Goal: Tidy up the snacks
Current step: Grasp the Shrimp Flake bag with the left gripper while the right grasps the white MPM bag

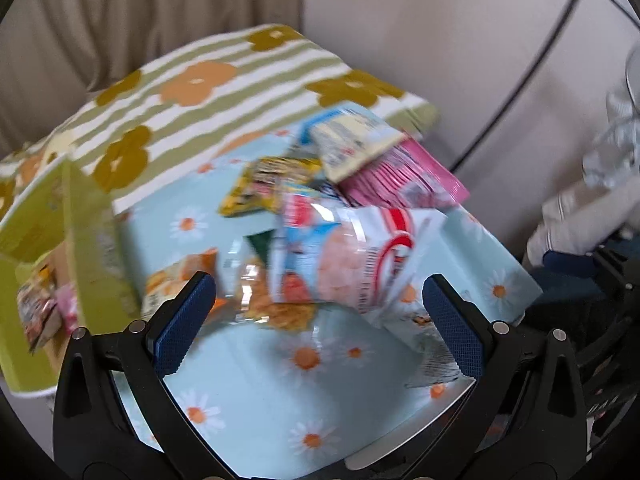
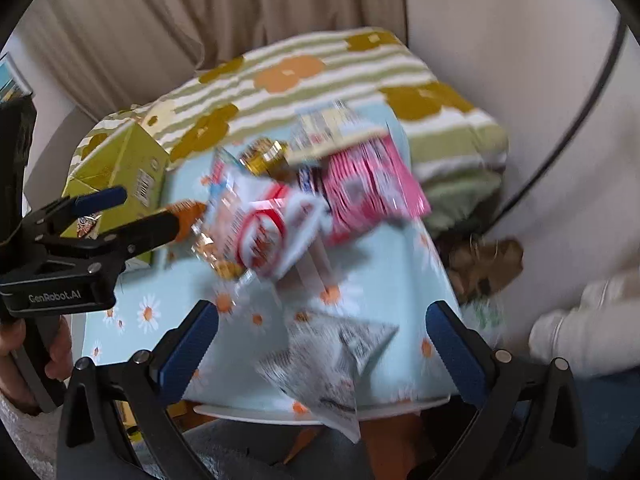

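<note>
Both wrist views, motion-blurred. My left gripper (image 1: 318, 314) hangs over the daisy-print cloth (image 1: 256, 396) with its 2 blue-padded fingers (image 1: 182, 320) spread wide and nothing between them; the right wrist view shows the same gripper from the side (image 2: 146, 216), at the left of the table, its tips near an orange packet (image 2: 188, 214).

My right gripper (image 2: 322, 338) is likewise spread, empty, its fingers (image 2: 188, 348) framing the near edge of the cloth, where a grey-and-white sachet (image 2: 328, 372) lies and overhangs the rim.

The snacks — the task's things — sit in a loose heap on the middle of the cloth: a red-and-white bag (image 1: 360, 256) nearest the left gripper, a pink packet (image 1: 408, 180) behind it, a yellow packet (image 1: 272, 188) to its left, and a pale packet with blue trim (image 1: 348, 140) on top at the far end. Printing on all is too blurred to read.

A green carton (image 1: 92, 240) stands open at the left edge of the table, with a few small packets (image 1: 40, 312) inside. Behind the table lies a striped cushion with flower shapes (image 1: 208, 80), and beige curtains (image 2: 200, 8) hang beyond.
</note>
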The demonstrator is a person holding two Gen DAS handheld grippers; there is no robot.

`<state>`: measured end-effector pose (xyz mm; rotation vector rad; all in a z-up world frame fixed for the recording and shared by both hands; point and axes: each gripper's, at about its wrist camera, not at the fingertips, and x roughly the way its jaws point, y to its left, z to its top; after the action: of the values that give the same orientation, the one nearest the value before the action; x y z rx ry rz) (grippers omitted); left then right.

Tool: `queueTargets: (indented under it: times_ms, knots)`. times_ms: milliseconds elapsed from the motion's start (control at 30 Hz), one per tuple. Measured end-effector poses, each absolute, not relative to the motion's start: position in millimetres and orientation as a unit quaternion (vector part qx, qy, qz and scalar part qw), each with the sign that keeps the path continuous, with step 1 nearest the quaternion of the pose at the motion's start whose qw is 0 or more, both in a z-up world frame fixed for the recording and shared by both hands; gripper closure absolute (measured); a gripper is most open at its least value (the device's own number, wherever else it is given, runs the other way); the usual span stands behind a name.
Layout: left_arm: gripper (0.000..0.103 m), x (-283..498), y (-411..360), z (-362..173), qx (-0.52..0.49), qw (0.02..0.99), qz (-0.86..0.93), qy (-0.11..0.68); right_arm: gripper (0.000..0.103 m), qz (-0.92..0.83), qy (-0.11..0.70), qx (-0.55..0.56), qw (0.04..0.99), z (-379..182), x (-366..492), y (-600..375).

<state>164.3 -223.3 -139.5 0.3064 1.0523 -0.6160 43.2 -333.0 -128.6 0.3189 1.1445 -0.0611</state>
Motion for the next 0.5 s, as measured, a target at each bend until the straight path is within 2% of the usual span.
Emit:
queueTargets:
  times_ms: [233, 500]
  knots:
    - [0.0, 167, -259, -174, 0.186, 0.783, -0.312, 0.505, 0.0, -0.052, 0.569, 0.201, 0.796, -171, 32, -336]
    - [0.0, 176, -276, -216, 0.243, 0.779, -0.288, 0.501, 0.0, -0.049, 0.586, 0.197, 0.784, -198, 36, -328]
